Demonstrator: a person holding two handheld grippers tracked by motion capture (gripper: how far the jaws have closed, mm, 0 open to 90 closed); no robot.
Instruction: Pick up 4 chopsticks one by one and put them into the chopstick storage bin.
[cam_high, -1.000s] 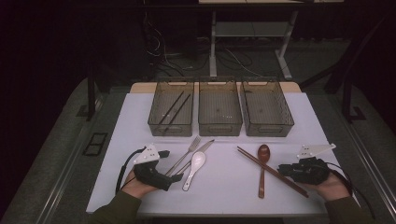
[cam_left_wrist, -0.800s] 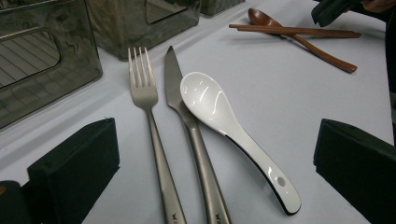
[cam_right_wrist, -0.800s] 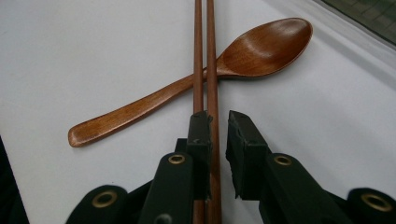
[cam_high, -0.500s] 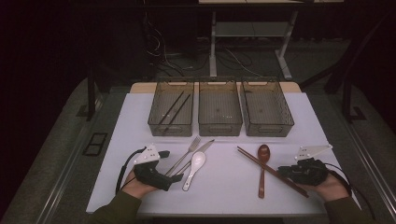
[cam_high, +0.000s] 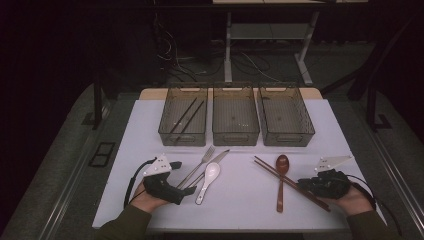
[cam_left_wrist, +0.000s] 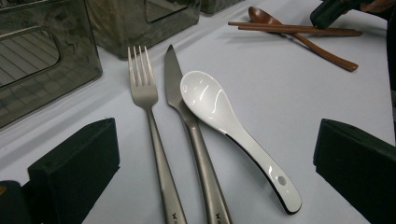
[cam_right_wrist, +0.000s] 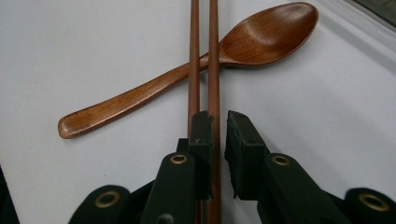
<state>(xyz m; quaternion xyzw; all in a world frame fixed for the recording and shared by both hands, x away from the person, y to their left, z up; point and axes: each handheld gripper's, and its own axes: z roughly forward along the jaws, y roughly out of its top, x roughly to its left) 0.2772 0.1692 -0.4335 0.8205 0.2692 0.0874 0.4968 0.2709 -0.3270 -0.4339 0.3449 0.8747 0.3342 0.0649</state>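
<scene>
Lying across the wooden spoon on the white surface: wooden chopsticks, one being pinched by right gripper fingers nearly pressed together. Hovering behind fork, knife, white spoon: left gripper, fingers spread.

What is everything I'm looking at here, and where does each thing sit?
Bins: three, smoky clear plastic, in a row at the far side of the mat.
Dark chopsticks: two, black, inside the left bin.
Fork: one, steel, near left of the mat.
Knife: one, steel, beside the fork.
Soup spoon: one, white, its bowl lying on the knife.
Wooden spoon: one, brown, near right.
Wooden chopsticks: two, brown, crossing over the wooden spoon's handle.
Mat: one, white, covering the tabletop.
Left gripper: black, jaws wide apart around the cutlery handles.
Right gripper: black, jaws nearly together, one wooden chopstick between them.
</scene>
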